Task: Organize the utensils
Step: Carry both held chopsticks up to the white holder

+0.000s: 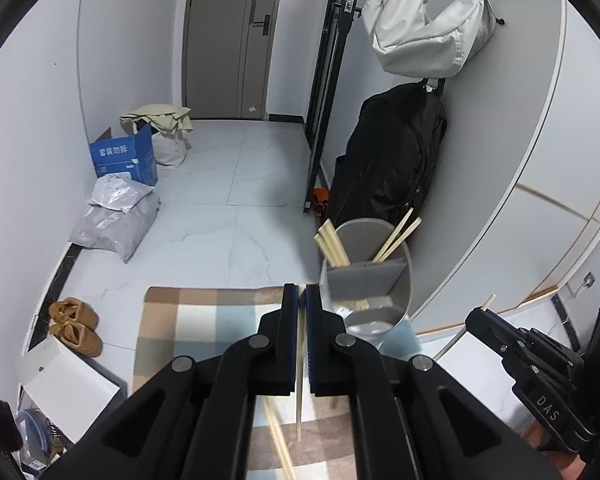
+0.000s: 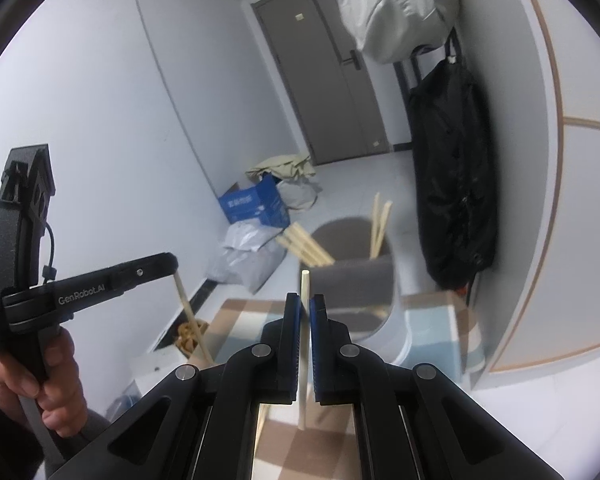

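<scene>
a chopstick in each gripper, held over the checked cloth

the left gripper (image 1: 302,292) is closed on a pale wooden chopstick (image 1: 299,392). its long axis runs almost straight up and down in the left wrist view, top end pinched between the blue-lined pads, lower end hanging free above the brown, cream and blue checked cloth (image 1: 204,320).

the right gripper (image 2: 305,304) grips a second pale wooden chopstick (image 2: 303,360), also near vertical, its top end poking up past the fingertips and its lower end pointing down at the cloth. from the left wrist view this stick tilts, top end leaning right.

ahead of both stands a tall grey cylindrical utensil holder (image 1: 404,280) with a divider inside. more pale chopsticks (image 1: 332,246) lean out to its left, and another pair (image 1: 398,238) leans to the right. a blurred stick (image 1: 278,440) lies on the cloth below the left gripper.
</scene>
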A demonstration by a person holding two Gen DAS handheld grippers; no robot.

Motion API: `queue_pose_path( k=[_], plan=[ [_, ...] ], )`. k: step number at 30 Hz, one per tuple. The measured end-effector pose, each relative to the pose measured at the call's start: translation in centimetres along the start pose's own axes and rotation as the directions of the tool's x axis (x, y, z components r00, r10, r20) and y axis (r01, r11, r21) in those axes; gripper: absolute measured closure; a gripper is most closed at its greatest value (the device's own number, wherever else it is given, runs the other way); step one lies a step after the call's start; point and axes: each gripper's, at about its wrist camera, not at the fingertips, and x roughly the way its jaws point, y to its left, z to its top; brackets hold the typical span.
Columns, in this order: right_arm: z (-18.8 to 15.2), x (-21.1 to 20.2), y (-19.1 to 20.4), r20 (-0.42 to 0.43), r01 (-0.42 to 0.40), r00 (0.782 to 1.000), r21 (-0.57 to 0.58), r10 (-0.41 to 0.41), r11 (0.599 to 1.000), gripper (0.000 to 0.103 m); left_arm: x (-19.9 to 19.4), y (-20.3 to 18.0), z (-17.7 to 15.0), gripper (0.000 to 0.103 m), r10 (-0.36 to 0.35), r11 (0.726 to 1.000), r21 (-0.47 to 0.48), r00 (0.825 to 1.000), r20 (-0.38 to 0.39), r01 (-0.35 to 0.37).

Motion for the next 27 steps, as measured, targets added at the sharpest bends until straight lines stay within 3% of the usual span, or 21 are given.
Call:
queue_pose_path(
  k=[14, 17, 21, 27],
  plan=[
    [8.3, -0.5, -2.5, 0.084, 0.005, 0.996, -0.017, -0.003, 1.000, 0.099, 0.1, -2.5, 6.3, 0.103, -0.059, 0.998, 0.039, 0.996, 0.063, 0.056],
    [10.7, -0.5, -2.6, 0.105, 0.023, 0.994, -0.061, -0.017, 0.998, 0.099, 0.0, -3.0, 7.7, 0.103, -0.055, 0.997, 0.059, 0.992, 0.111, 0.049],
    [13.5, -0.1, -2.5, 0.124, 0.041, 0.992, -0.109, -0.027, 0.993, 0.099, 0.6, -3.3, 9.2, 0.103, -0.084, 0.996, 0.048, 0.989, 0.120, 0.079],
    [15.3, 1.7, -2.6, 0.138, 0.043, 0.990, -0.117, -0.027, 0.992, 0.099, 1.8, -3.5, 11.0, 0.103, -0.102, 0.994, 0.041, 0.984, 0.144, 0.097]
  ],
)
